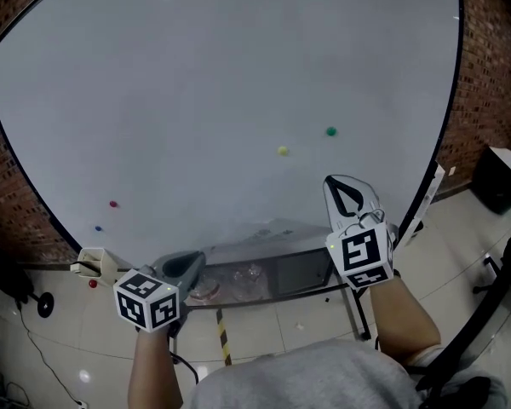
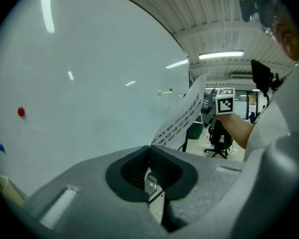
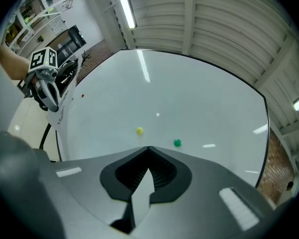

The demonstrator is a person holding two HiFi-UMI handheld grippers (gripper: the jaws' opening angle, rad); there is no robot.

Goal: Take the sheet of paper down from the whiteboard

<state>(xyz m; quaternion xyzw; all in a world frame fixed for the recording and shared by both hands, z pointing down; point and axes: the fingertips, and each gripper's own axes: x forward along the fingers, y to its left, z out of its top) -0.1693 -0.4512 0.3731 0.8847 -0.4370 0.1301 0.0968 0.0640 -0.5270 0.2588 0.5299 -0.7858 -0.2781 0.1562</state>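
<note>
The person's grey top (image 1: 307, 375) filled the near edge of the head view, and both bare forearms reached out from it toward the board. The left gripper (image 1: 192, 262) sat low on the left. Its jaws were closed flat on one end of the sheet of paper (image 2: 182, 118), and the printed sheet rose out of them and curved away rightward toward the other gripper. The right gripper (image 1: 336, 187) stood higher and to the right, with its jaws pressed together on a white strip of the same sheet. The sheet hung between the two grippers in front of the board's lower part, apart from all four magnets.

Under the hands lay a pale tiled floor (image 1: 60, 331) with a strip of yellow-and-black tape (image 1: 223, 331). A dark shelf (image 1: 298, 271) ran beneath the board. Beyond it, the glossy whiteboard (image 1: 196, 83) took up most of the view. A yellow magnet (image 1: 282, 150) and a green magnet (image 1: 330, 131) sat near each other right of centre. A red magnet (image 1: 113, 204) and a blue magnet (image 1: 99, 227) sat low on the far left. A brick wall (image 1: 485, 66) flanked the board, and a ribbed ceiling (image 3: 214, 29) with a tube light (image 3: 124, 6) ran overhead.
</note>
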